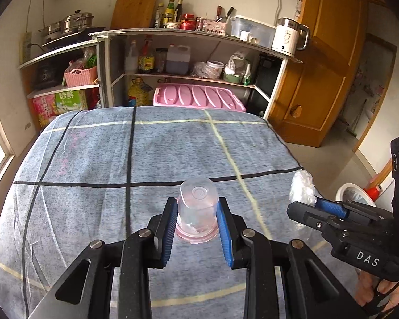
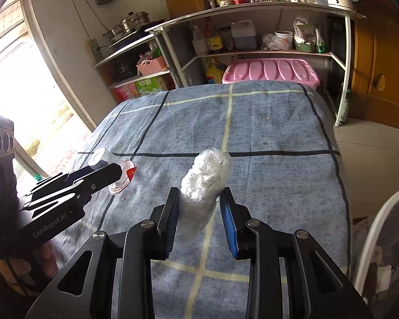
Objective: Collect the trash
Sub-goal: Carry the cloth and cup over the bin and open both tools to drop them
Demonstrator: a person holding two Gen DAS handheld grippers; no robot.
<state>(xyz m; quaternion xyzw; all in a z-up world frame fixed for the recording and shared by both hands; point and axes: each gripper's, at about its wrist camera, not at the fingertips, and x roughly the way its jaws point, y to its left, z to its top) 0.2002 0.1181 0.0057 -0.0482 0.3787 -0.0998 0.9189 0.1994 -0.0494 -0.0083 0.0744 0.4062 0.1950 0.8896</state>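
My left gripper (image 1: 197, 204) is shut on a clear plastic cup (image 1: 198, 207) with a pinkish rim, held bottom-forward above the blue checked cloth of the table (image 1: 119, 159). In the right wrist view the same cup (image 2: 114, 170) sticks out past the left gripper (image 2: 111, 171) at the left. My right gripper (image 2: 200, 199) is shut on a crumpled white plastic wrapper (image 2: 207, 178), lifted off the cloth. That wrapper (image 1: 302, 187) shows at the right of the left wrist view, in the right gripper (image 1: 310, 202).
A white bin (image 2: 380, 228) with rubbish inside stands at the right, off the table's edge; its rim (image 1: 352, 194) shows past the right gripper. Shelves (image 1: 188, 53) with bottles, a pink crate and a kettle stand behind the table. A wooden door (image 1: 324, 66) is at right.
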